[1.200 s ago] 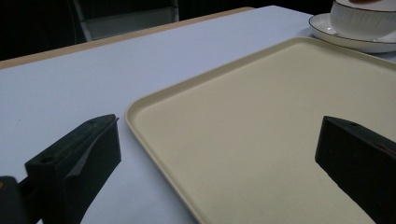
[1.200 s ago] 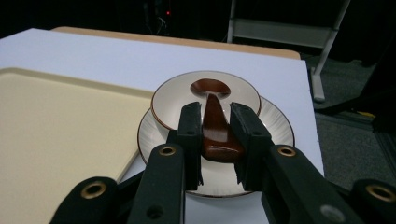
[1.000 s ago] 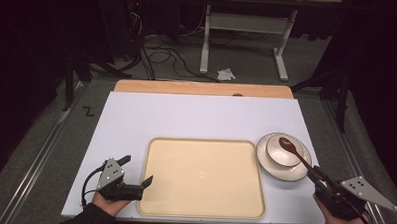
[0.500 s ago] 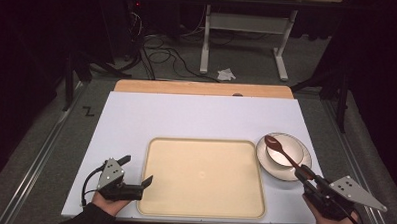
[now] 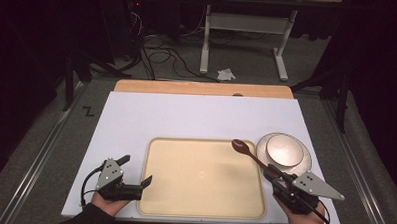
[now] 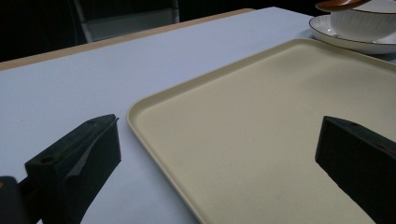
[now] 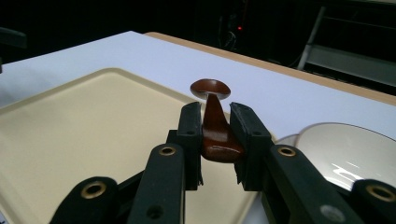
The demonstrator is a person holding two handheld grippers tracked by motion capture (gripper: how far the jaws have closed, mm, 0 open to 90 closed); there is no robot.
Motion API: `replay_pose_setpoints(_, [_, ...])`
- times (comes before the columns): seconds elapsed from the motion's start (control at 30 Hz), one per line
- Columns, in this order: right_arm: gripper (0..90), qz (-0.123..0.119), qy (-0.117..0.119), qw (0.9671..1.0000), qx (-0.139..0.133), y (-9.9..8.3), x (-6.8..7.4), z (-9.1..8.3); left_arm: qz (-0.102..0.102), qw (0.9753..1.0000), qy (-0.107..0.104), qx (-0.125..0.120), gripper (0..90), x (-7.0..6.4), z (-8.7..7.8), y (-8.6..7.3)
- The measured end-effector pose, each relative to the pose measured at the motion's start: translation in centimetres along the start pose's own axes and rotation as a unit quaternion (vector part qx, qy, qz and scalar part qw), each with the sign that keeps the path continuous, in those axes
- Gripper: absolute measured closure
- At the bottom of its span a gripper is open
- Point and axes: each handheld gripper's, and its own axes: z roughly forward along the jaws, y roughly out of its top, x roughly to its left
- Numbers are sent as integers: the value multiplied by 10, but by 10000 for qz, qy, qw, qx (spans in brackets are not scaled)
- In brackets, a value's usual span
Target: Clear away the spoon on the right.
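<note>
My right gripper (image 5: pixel 275 173) (image 7: pixel 215 120) is shut on the handle of a brown wooden spoon (image 5: pixel 247 151) (image 7: pixel 213 117). The spoon's head is raised over the right edge of a cream tray (image 5: pixel 201 177) (image 7: pixel 70 135). Just right of the tray stands a white bowl (image 5: pixel 284 148) (image 7: pixel 345 154) on a white saucer (image 5: pixel 305 163). My left gripper (image 5: pixel 137 174) (image 6: pixel 219 154) rests open at the tray's front left corner, one jaw over the tray and the other over the table, nothing between them. In the left gripper view, the spoon (image 6: pixel 338 5) shows far off above the bowl (image 6: pixel 359 21).
The white tabletop (image 5: pixel 186 116) has a wooden strip (image 5: pixel 202 88) along its far edge. Beyond it the dark floor holds cables (image 5: pixel 158 53) and a white desk frame (image 5: pixel 244 28). Metal rails (image 5: pixel 40 156) run along both sides of the table.
My right gripper has lifted the spoon out of the bowl and carried it left, over the tray's right edge. The left gripper has not moved.
</note>
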Motion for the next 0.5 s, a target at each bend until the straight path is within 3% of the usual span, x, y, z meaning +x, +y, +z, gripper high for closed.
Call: replay_pose_setpoints(0.5, [768, -165, 371, 9991, 84, 7, 21, 27, 1, 10000, -15, -1, 7, 0, 0, 0])
